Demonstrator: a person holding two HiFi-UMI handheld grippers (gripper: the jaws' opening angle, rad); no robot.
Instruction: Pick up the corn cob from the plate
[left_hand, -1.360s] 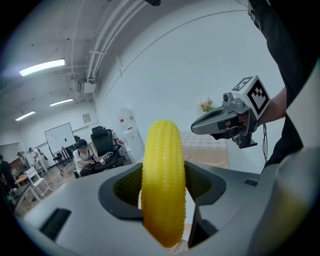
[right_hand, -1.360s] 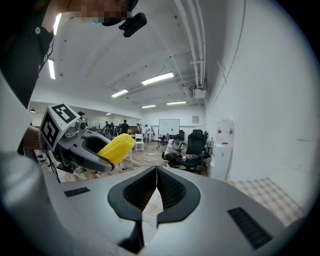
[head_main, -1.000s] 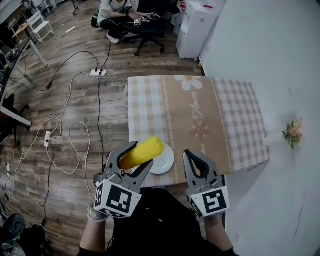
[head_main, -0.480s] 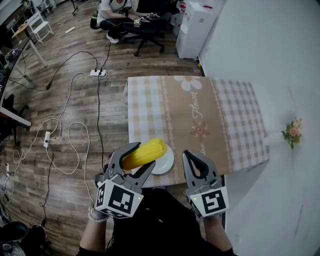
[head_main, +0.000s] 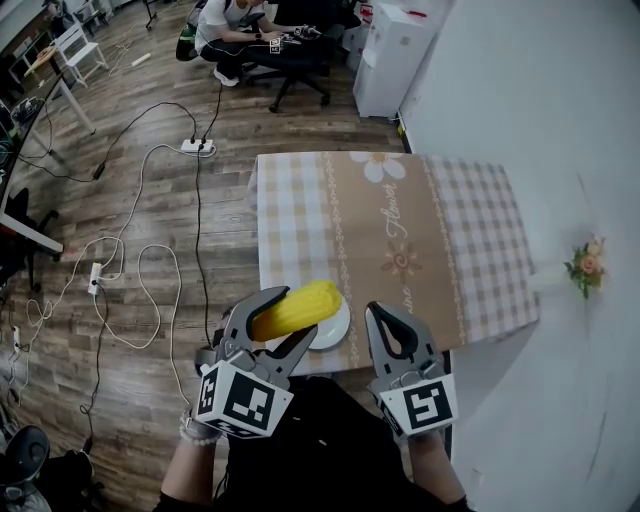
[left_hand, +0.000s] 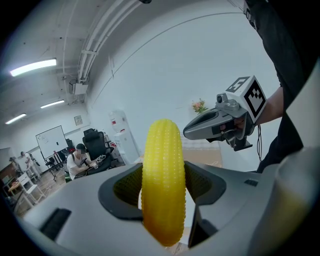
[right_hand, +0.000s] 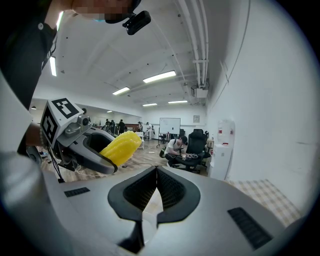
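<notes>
You hold the yellow corn cob (head_main: 303, 304) in your left gripper (head_main: 289, 316), its jaws clamped on the cob's lower half so that the rounded tip sticks out past them. In the left gripper view the cob stands between the dark ribbed pads, against a pale wall. From the head view its tip overlaps the white plate (head_main: 337, 333), which sits at the near edge of the table (head_main: 420, 220), on a beige and checked cloth. Your right gripper (head_main: 384, 322) hangs just beside the plate's right side, its jaws drawn together with nothing between them and only a thin slit showing in its own view. Beyond the table, cables (head_main: 150, 260) trail across the wooden floor and a person (head_main: 232, 25) sits near a black office chair (head_main: 300, 55).
</notes>
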